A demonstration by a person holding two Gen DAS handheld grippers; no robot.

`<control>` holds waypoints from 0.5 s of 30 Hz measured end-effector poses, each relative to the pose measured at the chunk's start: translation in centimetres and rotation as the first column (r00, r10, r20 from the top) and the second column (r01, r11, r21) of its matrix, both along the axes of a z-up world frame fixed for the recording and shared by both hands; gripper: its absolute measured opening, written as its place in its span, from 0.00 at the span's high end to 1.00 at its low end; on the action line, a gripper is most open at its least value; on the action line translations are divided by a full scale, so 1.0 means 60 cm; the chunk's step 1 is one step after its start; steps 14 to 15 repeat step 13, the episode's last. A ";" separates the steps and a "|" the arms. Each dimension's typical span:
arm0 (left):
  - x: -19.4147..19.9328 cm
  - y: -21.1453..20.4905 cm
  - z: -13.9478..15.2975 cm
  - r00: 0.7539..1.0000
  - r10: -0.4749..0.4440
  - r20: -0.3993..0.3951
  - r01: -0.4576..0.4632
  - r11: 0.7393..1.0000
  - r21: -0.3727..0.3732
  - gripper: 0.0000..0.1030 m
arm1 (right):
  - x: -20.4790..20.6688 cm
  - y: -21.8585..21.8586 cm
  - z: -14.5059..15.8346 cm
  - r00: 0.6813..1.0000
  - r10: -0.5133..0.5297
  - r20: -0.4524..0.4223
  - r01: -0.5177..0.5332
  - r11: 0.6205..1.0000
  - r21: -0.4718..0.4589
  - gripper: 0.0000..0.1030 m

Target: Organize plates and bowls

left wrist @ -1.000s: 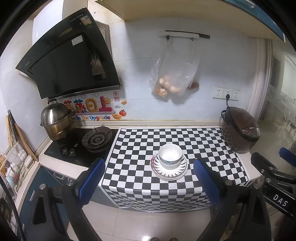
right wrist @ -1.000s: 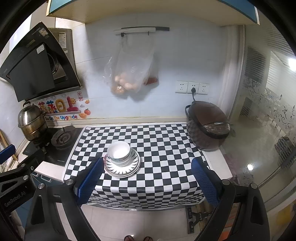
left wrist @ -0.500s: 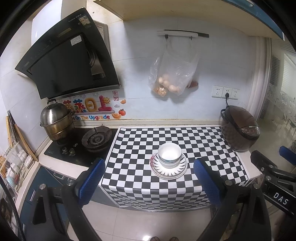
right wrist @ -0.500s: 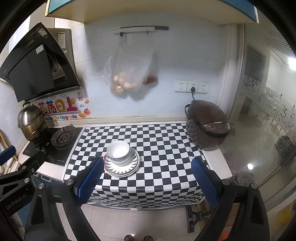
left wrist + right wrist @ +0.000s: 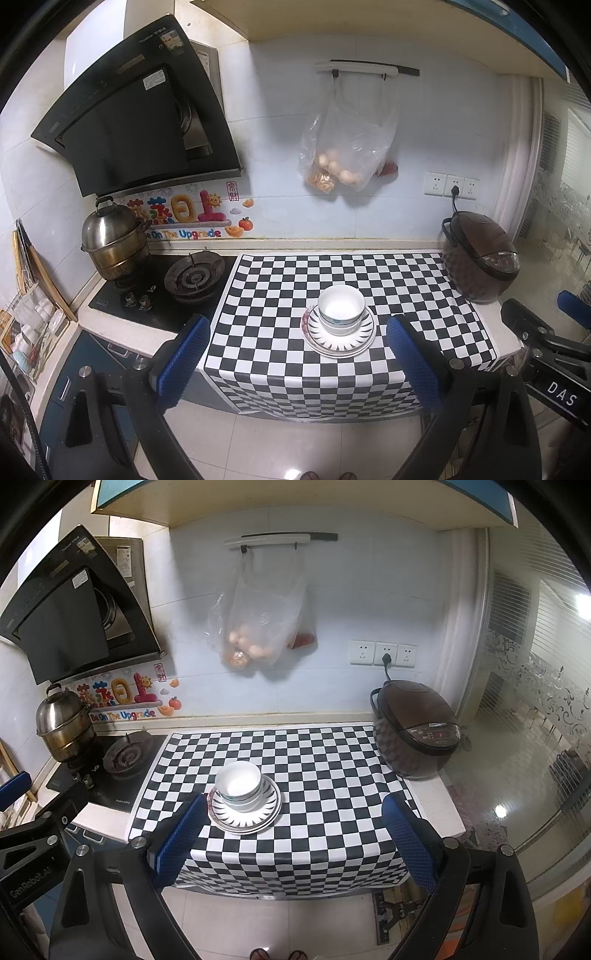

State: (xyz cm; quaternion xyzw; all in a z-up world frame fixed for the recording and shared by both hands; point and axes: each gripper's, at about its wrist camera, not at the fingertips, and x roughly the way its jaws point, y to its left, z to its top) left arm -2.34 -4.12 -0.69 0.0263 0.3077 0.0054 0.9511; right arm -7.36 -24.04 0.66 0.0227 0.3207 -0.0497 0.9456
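At the far left of the left wrist view a dish rack (image 5: 27, 325) is cut off by the frame, and its contents cannot be made out. A steel pot (image 5: 110, 243) stands on the stove (image 5: 159, 291) at the left end of the tabletop (image 5: 502, 325). The left gripper (image 5: 301, 363) is held above the floor, short of the tabletop edge, its blue fingers (image 5: 183, 363) wide apart with nothing between them. The stacked bowls (image 5: 340, 308) are seen on the stacked plates (image 5: 338, 334) on the checkered cloth (image 5: 280, 295); how many pieces are in each stack cannot be counted. The stack lies beyond the fingertips, centred between them. In the right wrist view the right gripper (image 5: 295, 838) is likewise spread and empty, and the stack lies just past its left finger (image 5: 179, 840), well apart from the right one. A rice cooker (image 5: 417, 729) is seen at the right end.
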 end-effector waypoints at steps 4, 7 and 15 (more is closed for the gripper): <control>0.000 0.001 0.001 1.000 0.000 -0.001 0.000 1.000 0.000 0.05 | 0.001 0.000 -0.001 1.000 -0.001 -0.002 0.001 1.000 0.001 0.06; -0.002 0.000 0.001 1.000 0.002 0.001 -0.002 1.000 0.001 0.05 | 0.000 0.000 0.000 1.000 -0.001 -0.002 0.001 1.000 0.002 0.06; -0.001 0.001 0.002 1.000 0.000 0.012 0.000 1.000 0.004 0.05 | -0.001 0.002 0.000 1.000 -0.002 0.000 0.002 1.000 0.000 0.06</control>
